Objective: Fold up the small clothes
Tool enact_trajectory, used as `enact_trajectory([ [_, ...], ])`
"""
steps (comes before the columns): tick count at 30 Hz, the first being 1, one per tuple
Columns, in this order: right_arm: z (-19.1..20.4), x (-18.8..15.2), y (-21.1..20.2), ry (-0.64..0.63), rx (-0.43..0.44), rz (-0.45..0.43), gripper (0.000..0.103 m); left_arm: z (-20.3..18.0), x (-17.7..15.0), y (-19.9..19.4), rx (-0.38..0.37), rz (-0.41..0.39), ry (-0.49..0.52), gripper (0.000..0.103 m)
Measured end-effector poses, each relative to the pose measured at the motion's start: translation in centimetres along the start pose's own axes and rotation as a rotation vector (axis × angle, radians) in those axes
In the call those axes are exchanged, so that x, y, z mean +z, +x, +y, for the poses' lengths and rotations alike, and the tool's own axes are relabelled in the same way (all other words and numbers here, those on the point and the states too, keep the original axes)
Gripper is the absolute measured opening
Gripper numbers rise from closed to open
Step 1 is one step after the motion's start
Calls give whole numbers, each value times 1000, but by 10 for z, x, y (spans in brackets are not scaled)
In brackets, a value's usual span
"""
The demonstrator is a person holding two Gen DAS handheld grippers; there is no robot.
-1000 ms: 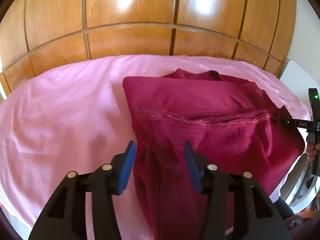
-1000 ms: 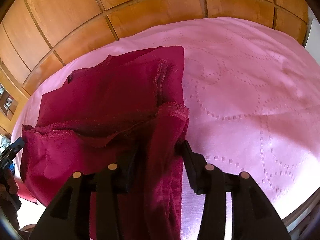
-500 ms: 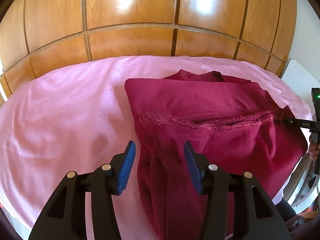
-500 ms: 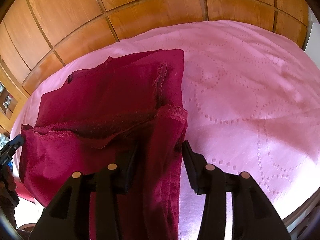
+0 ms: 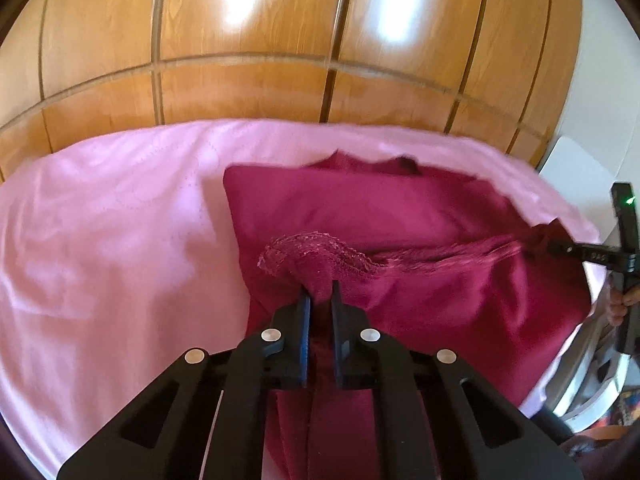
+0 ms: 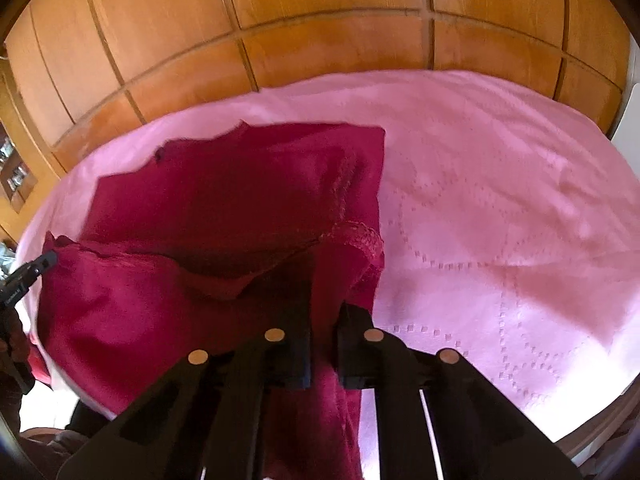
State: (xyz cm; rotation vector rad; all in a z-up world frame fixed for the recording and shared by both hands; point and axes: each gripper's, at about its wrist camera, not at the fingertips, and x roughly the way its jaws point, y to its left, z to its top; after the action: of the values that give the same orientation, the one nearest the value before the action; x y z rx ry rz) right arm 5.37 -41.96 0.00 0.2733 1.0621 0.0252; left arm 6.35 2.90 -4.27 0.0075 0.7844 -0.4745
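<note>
Already both my grippers (image 5: 319,294) (image 6: 324,308) pinched the maroon garment's (image 5: 400,216) lacy hem (image 5: 320,246), which ran left-right across mid-frame, folded body lying beyond.

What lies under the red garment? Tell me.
The pink bedspread lies under the red garment, showing around it. Whatever lies directly beneath the cloth is covered, and both jaws pinch its lifted near edge.

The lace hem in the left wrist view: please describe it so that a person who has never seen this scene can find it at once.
A pink sheet covers the bed in front of the wood panels, and on it lies a dark red garment. Above the left tongs, which are shut on the garment, a rough scalloped lace hem runs across toward the right tongs. Only it is textured and paler; the cloth around it is smooth.
</note>
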Motion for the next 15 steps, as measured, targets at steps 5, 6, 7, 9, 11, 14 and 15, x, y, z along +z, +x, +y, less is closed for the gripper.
enact_trajectory([
  [5, 6, 12, -34, -15, 73, -65, 7, 2, 13, -37, -86, -81, -42, 7],
  [6, 7, 15, -37, -16, 79, -75, 7, 3, 16, -39, -92, -86, -46, 7],
  [7, 8, 22, -40, -9, 91, -90, 7, 3, 21, -41, -99, -93, -51, 7],
  [9, 6, 34, -41, 4, 106, -117, 7, 7, 33, -40, -110, -104, -67, 7],
  [11, 4, 50, -39, 26, 117, -144, 7, 13, 47, -36, -109, -118, -94, 7],
  [14, 0, 77, -25, 53, 108, -164, 7, 26, 69, -24, -87, -132, -129, 7],
  [15, -2, 85, -18, 65, 102, -163, 7, 32, 78, -14, -81, -126, -141, 7],
])
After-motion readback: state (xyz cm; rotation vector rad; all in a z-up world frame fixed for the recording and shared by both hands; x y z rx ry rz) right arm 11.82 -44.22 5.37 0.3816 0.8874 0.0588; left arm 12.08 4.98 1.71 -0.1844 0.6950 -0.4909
